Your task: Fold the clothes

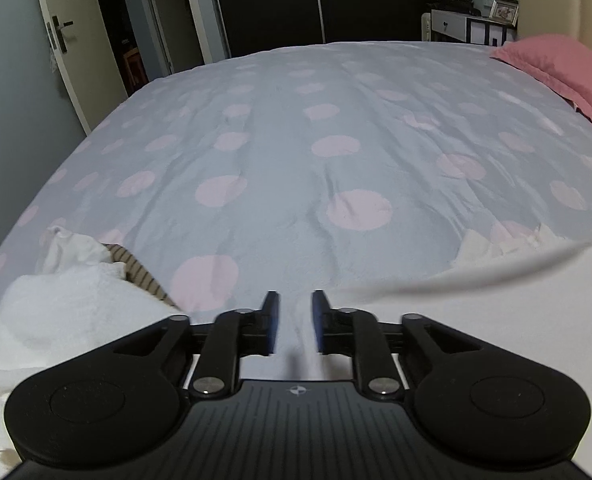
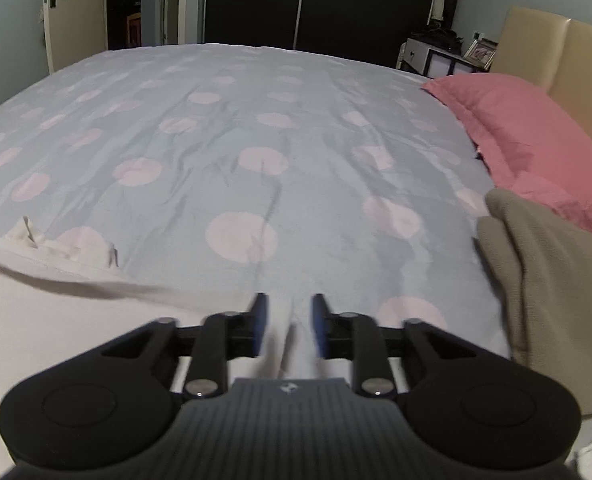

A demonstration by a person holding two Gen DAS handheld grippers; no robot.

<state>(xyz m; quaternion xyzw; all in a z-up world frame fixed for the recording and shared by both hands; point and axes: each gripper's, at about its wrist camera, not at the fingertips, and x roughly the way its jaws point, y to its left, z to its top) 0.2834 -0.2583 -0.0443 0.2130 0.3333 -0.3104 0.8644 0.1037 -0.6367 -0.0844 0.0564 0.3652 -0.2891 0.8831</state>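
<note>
A pale pinkish-white garment (image 1: 496,308) lies spread on the near part of the bed; its blurred far edge runs in from the right. My left gripper (image 1: 293,300) stands just above it, jaws apart, with pale cloth showing in the gap and the blue pads clear of it. In the right wrist view the same garment (image 2: 55,320) fills the lower left, a crumpled corner at its far edge. A raised fold of it lies between the parted jaws of my right gripper (image 2: 287,302), and the pads do not press on it.
The bed cover (image 1: 296,140) is grey-blue with pink dots. White cloth (image 1: 55,308) and a striped piece (image 1: 143,276) lie near left. An olive garment (image 2: 544,280) is heaped at right beside a pink pillow (image 2: 528,128). A door (image 1: 75,40) and a bedside table (image 1: 464,26) stand beyond.
</note>
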